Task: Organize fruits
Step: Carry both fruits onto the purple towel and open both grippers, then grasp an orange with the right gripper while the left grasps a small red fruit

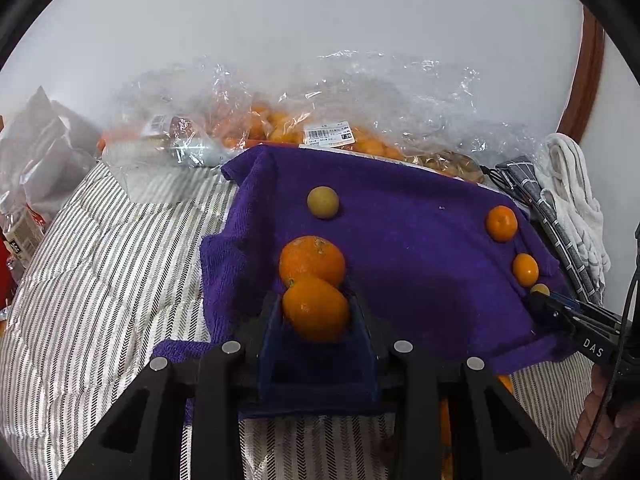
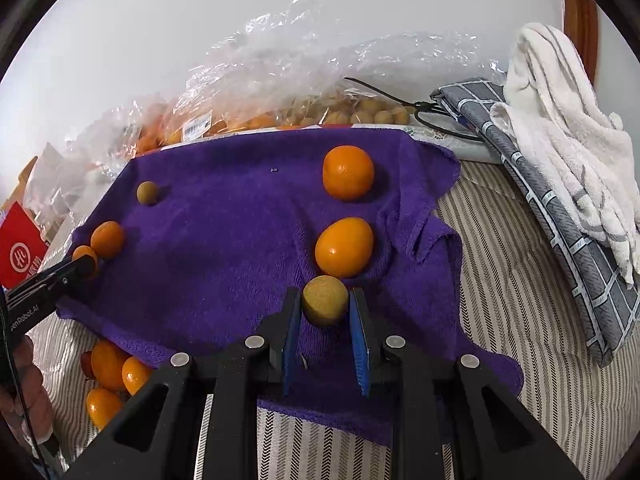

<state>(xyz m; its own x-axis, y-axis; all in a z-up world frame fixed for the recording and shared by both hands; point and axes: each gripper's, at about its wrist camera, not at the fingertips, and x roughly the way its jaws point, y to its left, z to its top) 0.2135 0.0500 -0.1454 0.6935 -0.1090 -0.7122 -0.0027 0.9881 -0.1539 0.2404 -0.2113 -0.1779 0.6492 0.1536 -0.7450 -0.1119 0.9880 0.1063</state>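
A home, most likely a bedroom. A striped quilt [image 2: 520, 280] covers a bed, with a purple towel [image 2: 240, 240] spread on it. At 12 o'clock, shop bags [image 1: 320, 120] of fruit with price labels lean against a plain white wall [image 1: 320, 12]. At 2 o'clock lie a white towel [image 2: 560, 120] and folded grey cloth [image 2: 560, 220].

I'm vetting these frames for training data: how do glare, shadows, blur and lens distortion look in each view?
Left wrist view: soft even light, a white glint on the oval orange fruit between the left tongs, glare on the crinkled clear plastic bags, black fisheye corners. Right wrist view: faint shadows on the purple towel, the right tongs around a yellowish round fruit, edges bowed and soft.
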